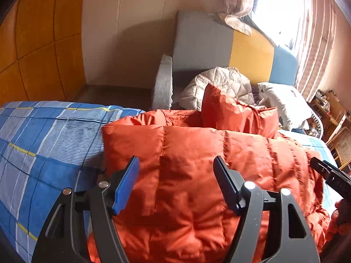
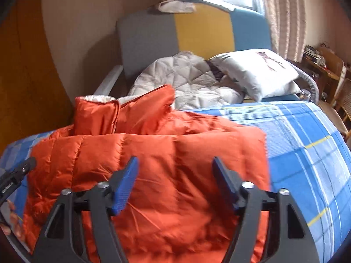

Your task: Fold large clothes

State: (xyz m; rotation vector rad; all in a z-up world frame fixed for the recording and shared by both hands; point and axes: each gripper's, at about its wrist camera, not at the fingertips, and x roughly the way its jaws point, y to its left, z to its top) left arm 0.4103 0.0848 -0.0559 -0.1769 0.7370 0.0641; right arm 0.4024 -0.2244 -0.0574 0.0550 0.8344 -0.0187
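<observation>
Orange quilted puffer jacket [image 1: 197,175] lies folded on the blue plaid bedsheet [image 1: 43,142], directly under and ahead of both tools. Left gripper [image 1: 176,182] hangs above it with its blue-padded jaws spread apart and nothing between them; right gripper [image 2: 175,182] is likewise spread wide and empty over the jacket's other half. Beyond the fingertips, the jacket's raised collar stands up, and past it lie a white quilted coat [image 2: 186,79] and a pale square pillow [image 2: 258,74], backed by a grey, yellow and blue padded headboard [image 2: 204,28].
</observation>
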